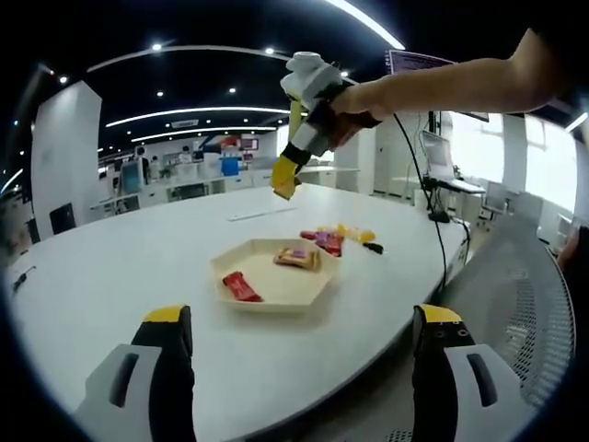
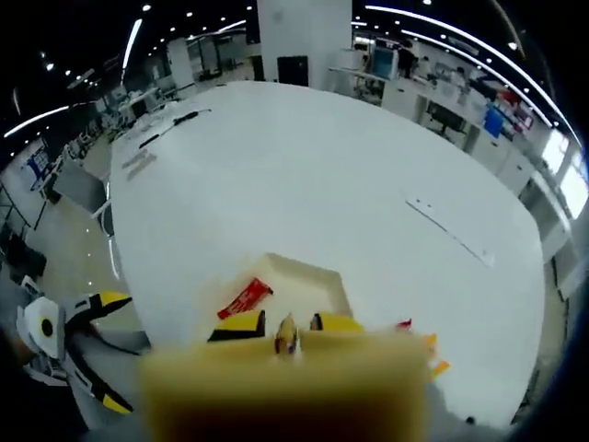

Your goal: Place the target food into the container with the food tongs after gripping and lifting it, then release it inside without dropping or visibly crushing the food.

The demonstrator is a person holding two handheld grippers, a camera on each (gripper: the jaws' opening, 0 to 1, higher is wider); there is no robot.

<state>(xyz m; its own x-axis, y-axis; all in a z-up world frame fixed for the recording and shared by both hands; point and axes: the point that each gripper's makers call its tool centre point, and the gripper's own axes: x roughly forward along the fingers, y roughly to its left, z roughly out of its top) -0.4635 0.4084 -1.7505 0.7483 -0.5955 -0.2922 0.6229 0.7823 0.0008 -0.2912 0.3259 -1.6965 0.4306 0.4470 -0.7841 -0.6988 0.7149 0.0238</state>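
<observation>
Container: a shallow, cream-coloured hexagonal tray [image 1: 276, 285] sits on the large white oval table [image 1: 110, 276], its rim clear of the loose items behind it.
Tray contents: a red wrapped snack bar [image 1: 241, 287] lies near the tray's left edge; an orange-brown wrapped snack [image 1: 297, 259] lies toward its far side; the two are apart.
Loose food: a small pile of red, pink and yellow wrapped sweets [image 1: 336, 238] rests on the table just beyond the tray.
Left gripper [image 1: 304, 322]: its yellow-tipped black jaws stand wide apart and empty, low before the table edge.
Right gripper [image 1: 285, 178]: held up in a person's hand [image 1: 354, 101], raised over the table behind the tray.
Tongs state: in the right gripper view, the yellow tips [image 2: 285, 324] are nearly together, pinching a small wrapped sweet [image 2: 286, 339] above the tray [image 2: 313, 276].
</observation>
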